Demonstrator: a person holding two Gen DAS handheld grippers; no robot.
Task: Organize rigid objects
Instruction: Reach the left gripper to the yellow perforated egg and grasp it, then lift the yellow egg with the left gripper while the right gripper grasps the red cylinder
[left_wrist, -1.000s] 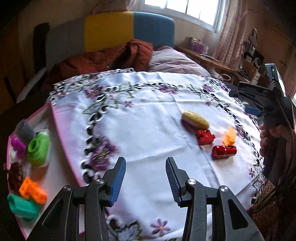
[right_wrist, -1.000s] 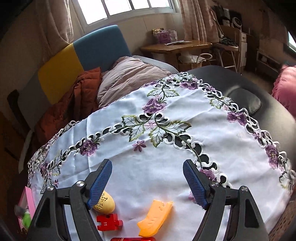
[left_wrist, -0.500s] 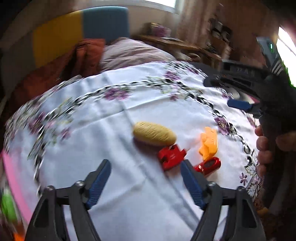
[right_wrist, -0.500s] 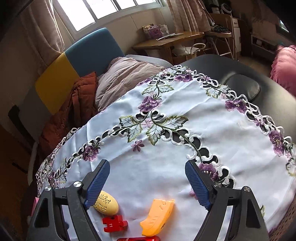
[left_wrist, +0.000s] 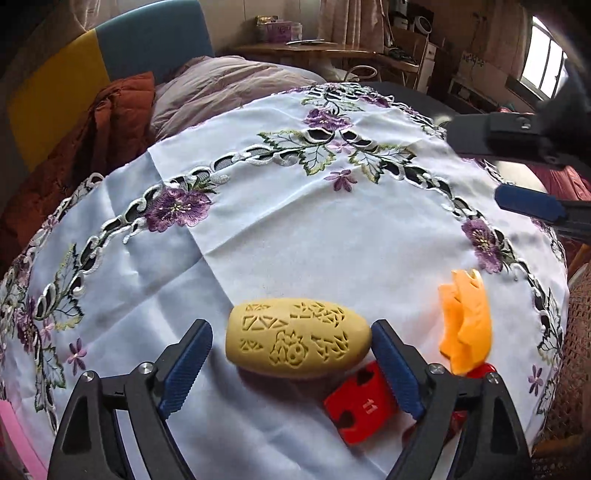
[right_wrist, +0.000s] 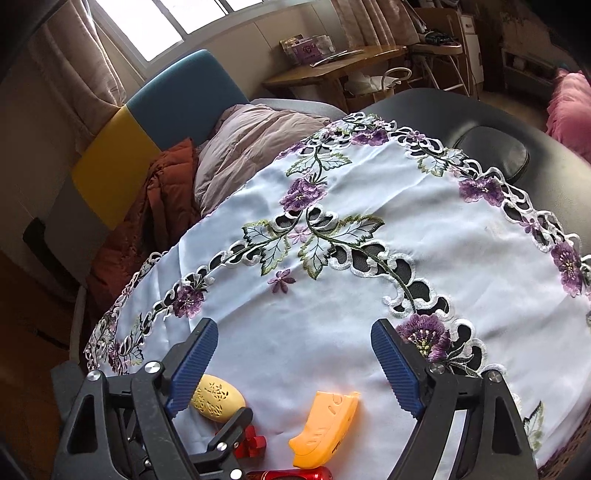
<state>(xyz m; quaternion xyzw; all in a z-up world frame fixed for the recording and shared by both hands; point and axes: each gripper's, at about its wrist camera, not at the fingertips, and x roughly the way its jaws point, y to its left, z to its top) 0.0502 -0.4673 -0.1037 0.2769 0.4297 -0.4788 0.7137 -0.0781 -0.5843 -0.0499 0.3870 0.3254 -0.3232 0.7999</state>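
A yellow carved oval piece (left_wrist: 298, 338) lies on the white embroidered tablecloth (left_wrist: 295, 221). My left gripper (left_wrist: 291, 363) is open, its blue pads (left_wrist: 186, 369) on either side of the oval, not touching it. A red block marked 11 (left_wrist: 360, 406) lies just behind it, and an orange curved piece (left_wrist: 466, 323) sits to the right. In the right wrist view my right gripper (right_wrist: 291, 363) is open and empty above the cloth, with the yellow oval (right_wrist: 218, 397), orange piece (right_wrist: 325, 424), red block (right_wrist: 253, 443) and a red cylinder (right_wrist: 291, 474) below it.
The right gripper's blue pad (left_wrist: 532, 205) and black body (left_wrist: 517, 138) hang at the right of the left wrist view. A pink tray edge (left_wrist: 14, 435) shows at the lower left. A rust blanket (left_wrist: 92, 140) and pillow (left_wrist: 229, 85) lie beyond the table.
My left gripper swung right from the tray side and closed in on the yellow oval, opening wider on the way, and now straddles it. The right gripper stayed nearly still, open.
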